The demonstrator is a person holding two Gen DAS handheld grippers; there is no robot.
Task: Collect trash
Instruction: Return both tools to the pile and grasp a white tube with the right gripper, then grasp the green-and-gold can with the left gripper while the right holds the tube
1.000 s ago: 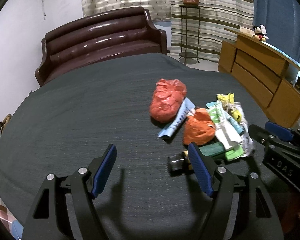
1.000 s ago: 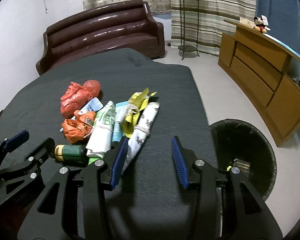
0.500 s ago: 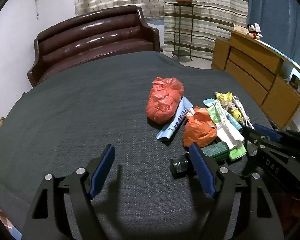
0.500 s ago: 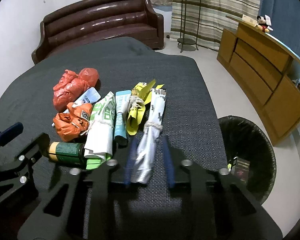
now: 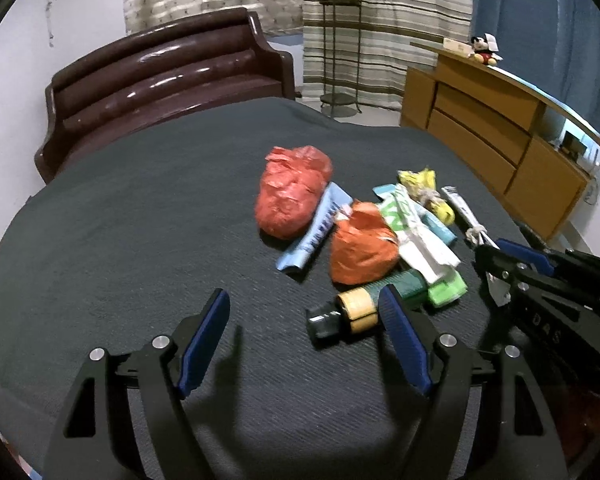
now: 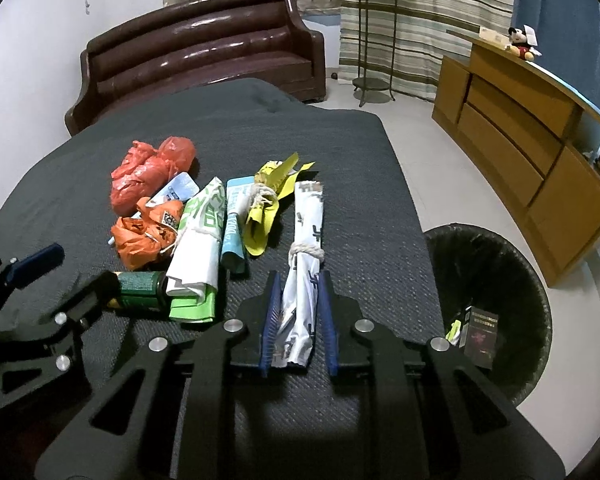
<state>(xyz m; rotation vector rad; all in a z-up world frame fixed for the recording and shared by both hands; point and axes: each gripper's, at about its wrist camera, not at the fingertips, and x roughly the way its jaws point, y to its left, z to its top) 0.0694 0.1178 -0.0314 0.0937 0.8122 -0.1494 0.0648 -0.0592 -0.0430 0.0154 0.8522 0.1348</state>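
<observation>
The left gripper (image 5: 304, 316) hangs over the dark table (image 5: 120, 220) with its fingers wide apart and nothing between them; a green bottle (image 5: 364, 304) lies just beside its right finger, possibly touching. Further right sits the trash pile, and the right gripper (image 6: 298, 314) has its fingers clamped on a rolled white wrapper (image 6: 306, 248). A black bin (image 6: 496, 300) stands beyond the table's right edge.
</observation>
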